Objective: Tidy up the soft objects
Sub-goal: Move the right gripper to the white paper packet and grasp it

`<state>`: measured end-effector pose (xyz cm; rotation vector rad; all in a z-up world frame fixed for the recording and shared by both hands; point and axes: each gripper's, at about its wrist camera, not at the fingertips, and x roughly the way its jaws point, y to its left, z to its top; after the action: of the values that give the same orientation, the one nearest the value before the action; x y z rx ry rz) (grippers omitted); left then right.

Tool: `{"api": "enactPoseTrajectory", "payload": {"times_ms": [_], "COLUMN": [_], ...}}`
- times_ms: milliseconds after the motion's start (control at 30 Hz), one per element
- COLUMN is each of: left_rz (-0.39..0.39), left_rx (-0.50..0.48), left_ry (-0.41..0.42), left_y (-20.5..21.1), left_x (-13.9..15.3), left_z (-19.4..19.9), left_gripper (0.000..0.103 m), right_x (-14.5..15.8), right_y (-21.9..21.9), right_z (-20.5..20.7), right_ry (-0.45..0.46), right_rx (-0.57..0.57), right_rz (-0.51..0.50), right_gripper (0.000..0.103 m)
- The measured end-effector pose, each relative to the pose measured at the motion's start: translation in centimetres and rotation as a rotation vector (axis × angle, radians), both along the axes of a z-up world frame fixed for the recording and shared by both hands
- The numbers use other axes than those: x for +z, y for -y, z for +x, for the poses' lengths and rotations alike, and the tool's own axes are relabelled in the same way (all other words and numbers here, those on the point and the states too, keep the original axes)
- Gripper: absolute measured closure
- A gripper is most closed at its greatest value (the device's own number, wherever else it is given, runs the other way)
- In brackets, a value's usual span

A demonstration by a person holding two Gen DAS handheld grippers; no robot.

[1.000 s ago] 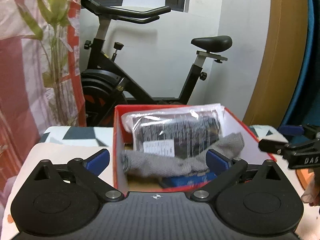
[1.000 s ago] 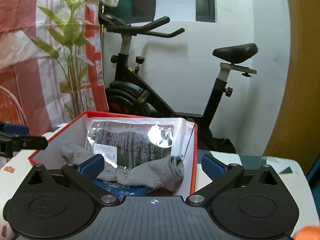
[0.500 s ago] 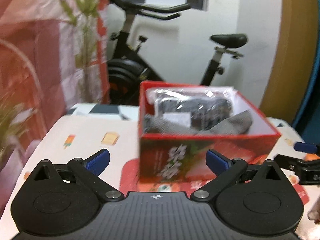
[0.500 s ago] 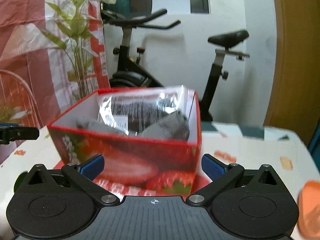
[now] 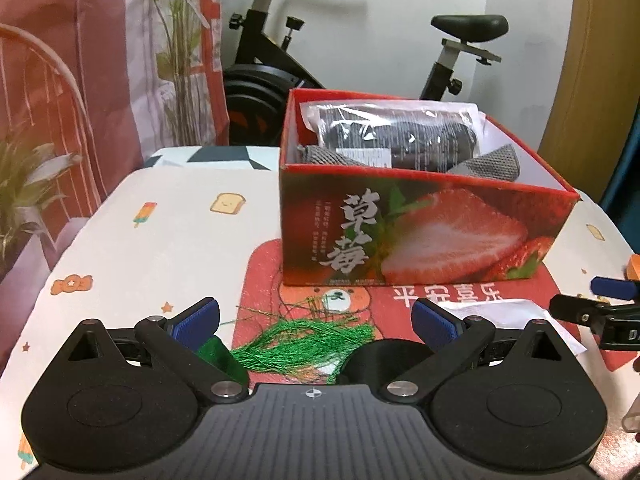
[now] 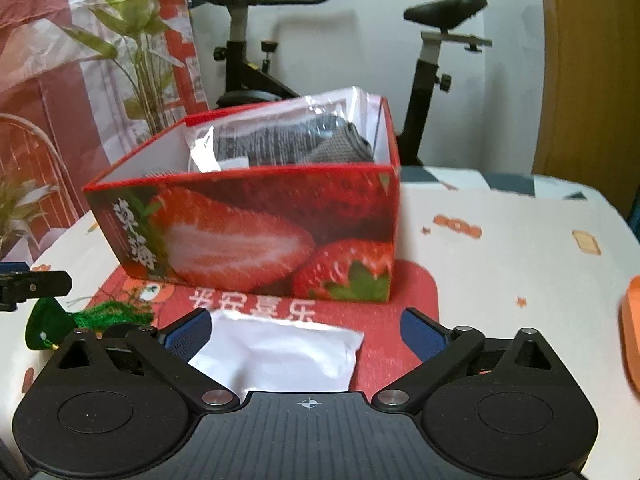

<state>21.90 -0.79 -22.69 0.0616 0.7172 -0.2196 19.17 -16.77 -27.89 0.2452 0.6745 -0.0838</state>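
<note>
A red strawberry-print box (image 5: pixel 420 232) (image 6: pixel 256 232) stands on a red mat and holds a plastic-wrapped dark bundle (image 5: pixel 396 136) and a grey sock (image 5: pixel 490 164). My left gripper (image 5: pixel 316 322) is open and empty, low over a green tassel (image 5: pixel 304 340) with a black round part beside it. My right gripper (image 6: pixel 306 330) is open and empty over a white soft packet (image 6: pixel 280 354). The tassel also shows at the left of the right wrist view (image 6: pixel 100 316).
The table (image 5: pixel 160 240) has a white cartoon-print cloth and a red mat (image 6: pixel 412 300). An orange object (image 6: pixel 630 332) lies at the right edge. An exercise bike (image 5: pixel 288 52), a plant (image 6: pixel 140 52) and a red curtain stand behind the table.
Both grippers have pulled back from the box and dropped low toward the near table edge. The tassel and the white packet have come into view between the fingers.
</note>
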Motion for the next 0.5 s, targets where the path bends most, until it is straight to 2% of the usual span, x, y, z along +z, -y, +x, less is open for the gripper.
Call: {"api": "enactPoseTrajectory", "payload": {"times_ms": [67,133,300,500], "left_rz": [-0.003,-0.01,-0.052,-0.099], "left_rx": [-0.011,-0.019,-0.049,-0.08], "left_ry": [-0.014,-0.029,-0.063,-0.113], "left_y": [0.0,0.1,0.4,0.9], "left_x": [-0.1,-0.2,-0.6,-1.3], "left_z": [0.3,0.4,0.5,1.3], "left_gripper": [0.001,0.003,0.011,0.023], "right_x": [-0.5,-1.2,-2.7,-3.7], "right_y": [0.3,0.5,0.7,1.1], "right_z": [0.0,0.1,0.3,0.2], "right_ry": [-0.012,-0.031,-0.08,-0.09], "right_rx": [-0.001,0.004,0.02,0.034], "right_rz": [0.01,0.026,0.062,0.114], "right_gripper": [0.012,0.027,0.043,0.049]}}
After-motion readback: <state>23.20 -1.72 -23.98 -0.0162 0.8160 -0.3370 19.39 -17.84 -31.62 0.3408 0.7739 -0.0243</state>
